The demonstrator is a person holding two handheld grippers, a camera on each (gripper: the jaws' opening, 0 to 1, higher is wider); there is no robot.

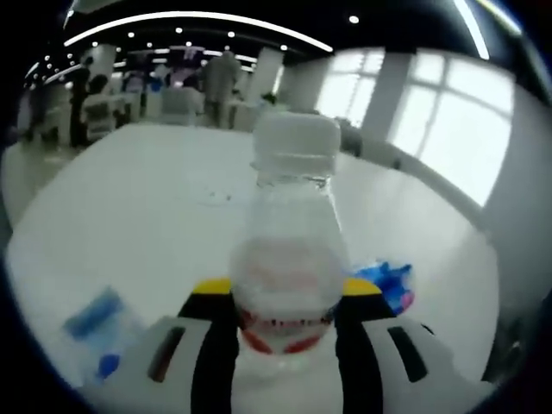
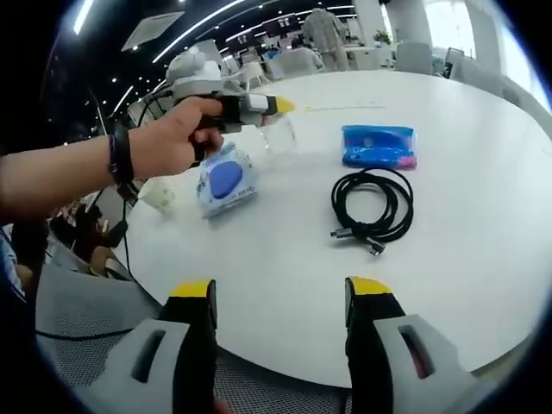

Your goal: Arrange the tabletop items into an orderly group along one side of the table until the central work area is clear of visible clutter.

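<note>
Left gripper view: the left gripper (image 1: 285, 315) is clamped on a clear plastic bottle (image 1: 289, 259) with a white cap and red label, the jaws pressing its body from either side so that it stands upright between them above the white table (image 1: 129, 216). A blue-and-white packet (image 1: 99, 332) lies on the table to one side of the jaws, and a blue pouch (image 1: 388, 280) shows just past the bottle on the other side.

Right gripper view: the right gripper (image 2: 280, 297) hangs over the near edge of the table (image 2: 483, 216) with its jaws apart and nothing between them, presumably kept back to leave room for the other hand. The person's hand (image 2: 168, 142) reaches in over the table's far left part, carrying the left gripper (image 2: 259, 108) with the bottle (image 2: 278, 136) faintly visible below its yellow tips. Just beside it lies the packet (image 2: 226, 179); the pouch (image 2: 378, 145) lies toward the far side; a coiled black cable (image 2: 373, 207) lies in the central area, well apart from both. A small pale object (image 2: 159, 195) sits near the left edge; what it is cannot be told.

Judged from this layout, the bottle is being gathered toward the left edge beside the packet, while the cable and pouch are not yet grouped.
</note>
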